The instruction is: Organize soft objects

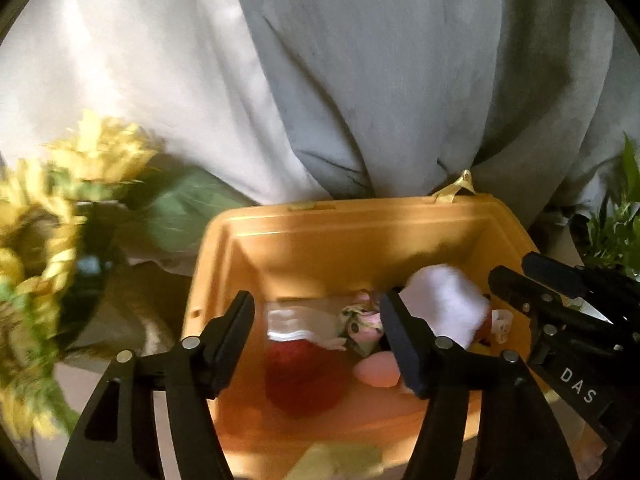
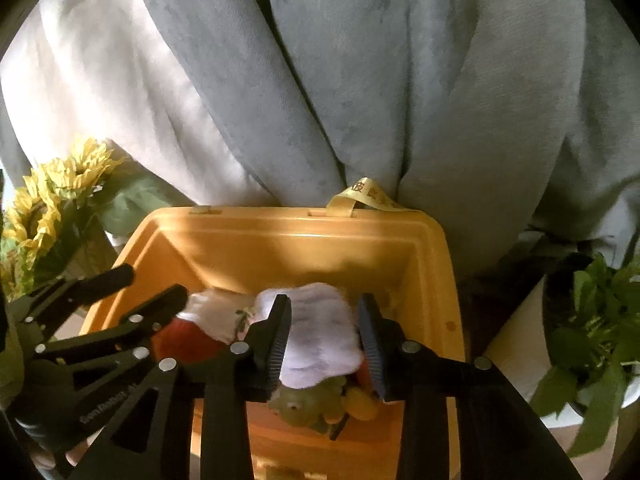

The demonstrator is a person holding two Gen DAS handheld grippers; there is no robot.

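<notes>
An orange plastic bin (image 1: 352, 236) (image 2: 304, 240) holds several soft toys. My left gripper (image 1: 320, 332) hangs open over the bin's left half, above a red plush (image 1: 304, 380) and a small pink-and-green doll (image 1: 360, 324); nothing is held. A peach egg-shaped toy (image 1: 378, 372) lies beside its right finger. My right gripper (image 2: 324, 340) is open over the bin's right half, with a white soft piece (image 2: 320, 332) (image 1: 444, 300) lying loose between its fingers on a green and yellow plush (image 2: 312, 404). Each gripper also shows in the other's view: right gripper (image 1: 512, 268), left gripper (image 2: 148, 286).
Grey and white curtains (image 2: 360, 80) hang right behind the bin. Artificial sunflowers (image 1: 48, 220) (image 2: 52, 200) stand to the left and a potted green plant (image 2: 592, 340) to the right. A yellow ribbon (image 2: 368, 196) loops from the bin's back rim.
</notes>
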